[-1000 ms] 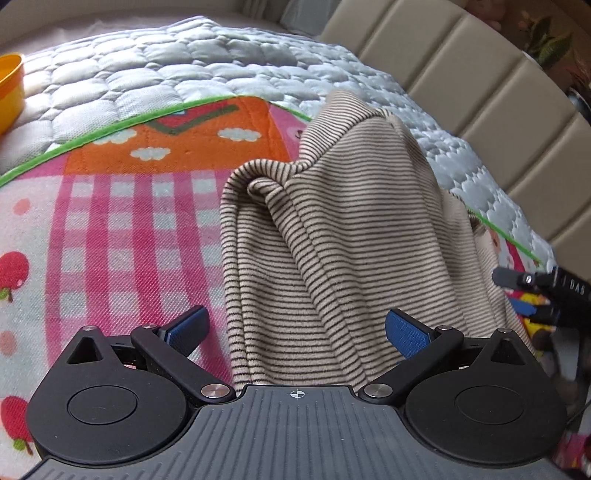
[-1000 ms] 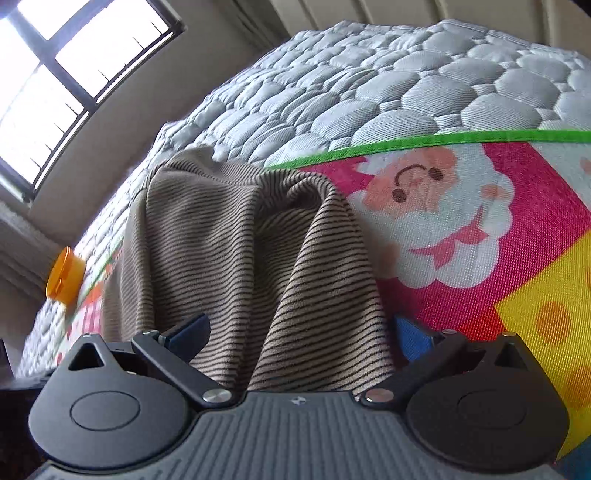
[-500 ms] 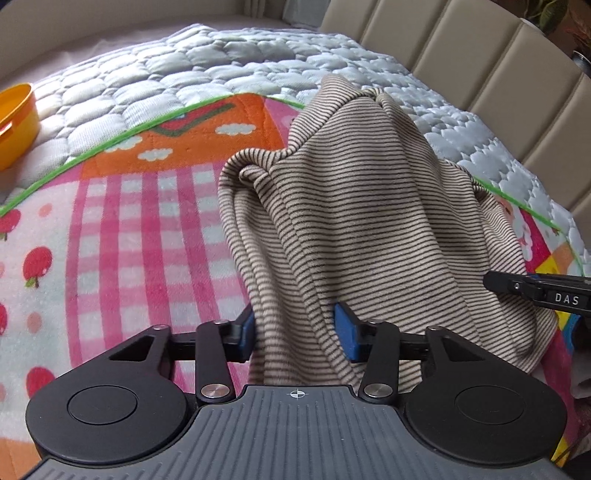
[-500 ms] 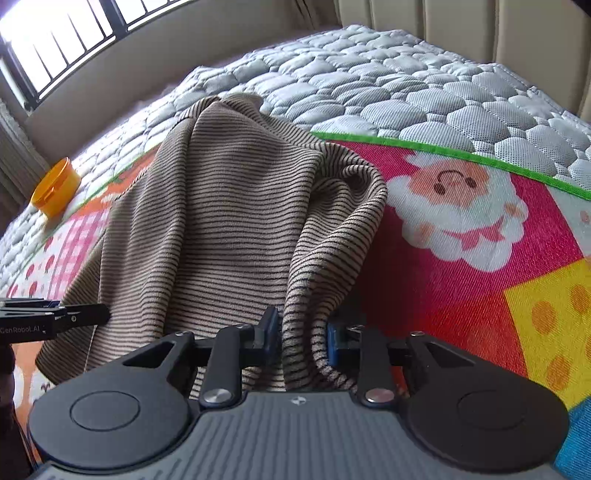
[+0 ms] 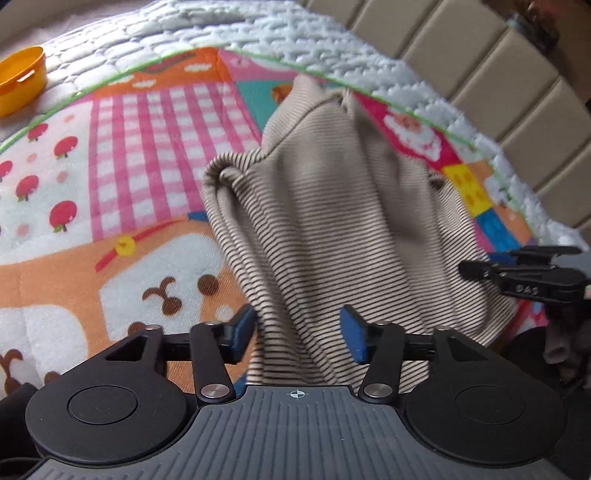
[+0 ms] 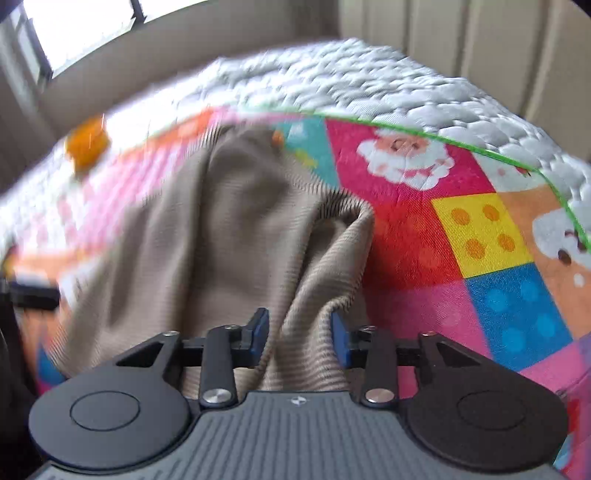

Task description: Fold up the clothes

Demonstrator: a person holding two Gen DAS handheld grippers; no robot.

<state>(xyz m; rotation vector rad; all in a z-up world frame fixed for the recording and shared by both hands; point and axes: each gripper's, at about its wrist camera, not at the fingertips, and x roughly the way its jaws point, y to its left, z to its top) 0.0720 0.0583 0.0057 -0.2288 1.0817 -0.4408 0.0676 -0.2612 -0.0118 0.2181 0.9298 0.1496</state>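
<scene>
A beige garment with thin dark stripes (image 5: 332, 221) hangs stretched between my two grippers above a colourful play mat (image 5: 147, 155). My left gripper (image 5: 299, 334) is shut on a bunched edge of the garment near the camera. My right gripper (image 6: 300, 334) is shut on another bunched edge of the same garment (image 6: 229, 236). The far end of the garment still trails on the mat. The right gripper also shows at the right edge of the left wrist view (image 5: 524, 273). The right wrist view is motion blurred.
The play mat lies on a grey quilted mattress (image 5: 288, 33). An orange bowl (image 5: 20, 79) sits at the far left on the mattress; it also shows blurred in the right wrist view (image 6: 86, 146). A beige padded headboard (image 5: 498, 74) stands behind.
Both grippers closed on the garment's near edges, then lifted and pulled it toward me. The garment slid off the quilt onto the mat, and more of the mat shows now.
</scene>
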